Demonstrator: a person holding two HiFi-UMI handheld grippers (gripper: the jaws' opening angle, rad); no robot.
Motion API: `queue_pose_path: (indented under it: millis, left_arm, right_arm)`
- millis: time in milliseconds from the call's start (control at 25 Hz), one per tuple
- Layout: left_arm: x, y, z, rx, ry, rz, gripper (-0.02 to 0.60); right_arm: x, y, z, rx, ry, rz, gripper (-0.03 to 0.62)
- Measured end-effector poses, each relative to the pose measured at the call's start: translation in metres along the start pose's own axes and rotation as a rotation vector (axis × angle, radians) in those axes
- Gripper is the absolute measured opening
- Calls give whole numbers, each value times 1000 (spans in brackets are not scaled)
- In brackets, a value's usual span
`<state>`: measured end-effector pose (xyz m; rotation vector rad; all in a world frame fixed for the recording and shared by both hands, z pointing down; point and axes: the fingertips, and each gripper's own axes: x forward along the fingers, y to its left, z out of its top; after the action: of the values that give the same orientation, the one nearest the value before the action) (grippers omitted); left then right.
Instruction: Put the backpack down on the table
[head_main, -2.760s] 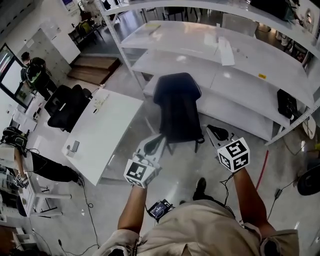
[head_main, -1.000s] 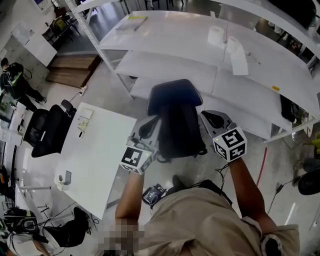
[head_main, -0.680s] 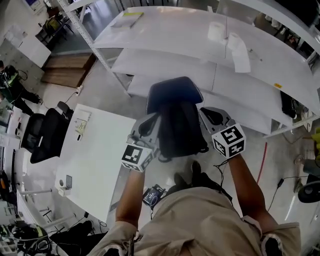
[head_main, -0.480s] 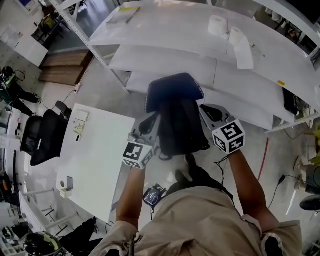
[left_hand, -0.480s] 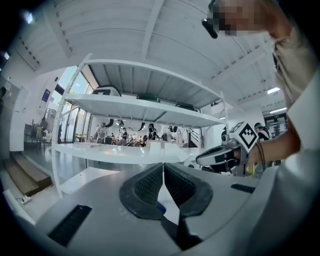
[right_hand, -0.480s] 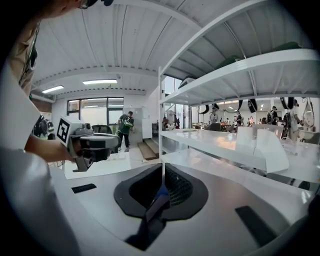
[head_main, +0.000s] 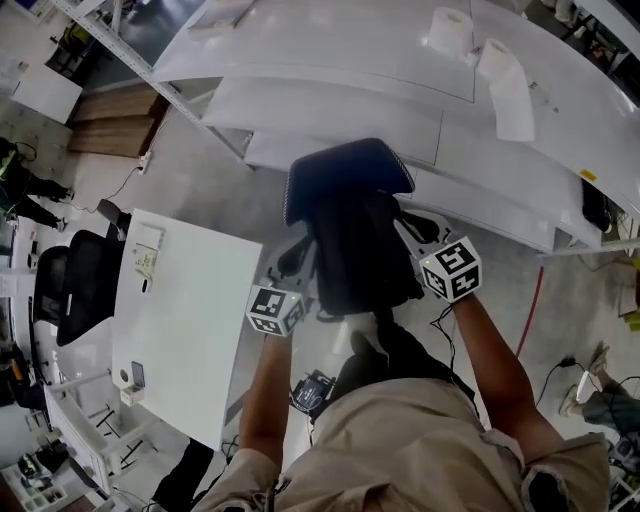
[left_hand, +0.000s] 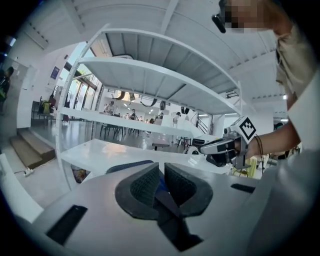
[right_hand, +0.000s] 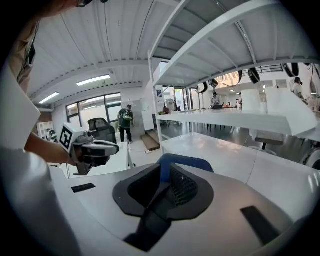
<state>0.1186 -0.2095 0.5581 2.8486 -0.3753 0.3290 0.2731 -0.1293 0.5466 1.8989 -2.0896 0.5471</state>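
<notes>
Fingers (left_hand: 145, 187) of the left gripper (left_hand: 161, 175) are pressed close together, and they pinch a thin strip of blue cloth from the backpack (left_hand: 161, 183). The fingers (right_hand: 186, 189) of the right gripper (right_hand: 167, 176) are squeezed the same way on another bit of blue cloth. Just past those fingers, the blue top of the bag pokes up.

From the head view, the backpack (head_main: 355, 240) is dark and hangs between the two sets of fingers. The left gripper (head_main: 302, 255) holds its left side and the right gripper (head_main: 408, 225) holds its right side. The bag is up in the air over the grey floor (head_main: 215, 185). It does not touch the table.

The white table (head_main: 190, 320) is off to the left of the left fingers and lower down, near but not under the bag. A sheet of paper (head_main: 145, 262) and a small dark gadget (head_main: 137, 375) lie on it. A black office chair (head_main: 85, 285) stands on the far side of the table from the fingers.

Ahead of both sets of fingers, past the bag, is a big white shelf rack (head_main: 340, 110). Two white paper rolls (head_main: 450, 30) sit on its top shelf, further away than the right fingers.

Each gripper can see the other one across the bag, out to its side.
</notes>
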Motion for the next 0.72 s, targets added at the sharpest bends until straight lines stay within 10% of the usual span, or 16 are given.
queue_pose_path:
  millis: [360,720]
  left_arm:
    - [61,42,-89,-97,108,35,21]
    - [97,66,-186,-229,225,30,194]
  right_arm:
    - [76,-43,-89,101,127,46,177]
    - [121,-59,-184,198,263,107,235]
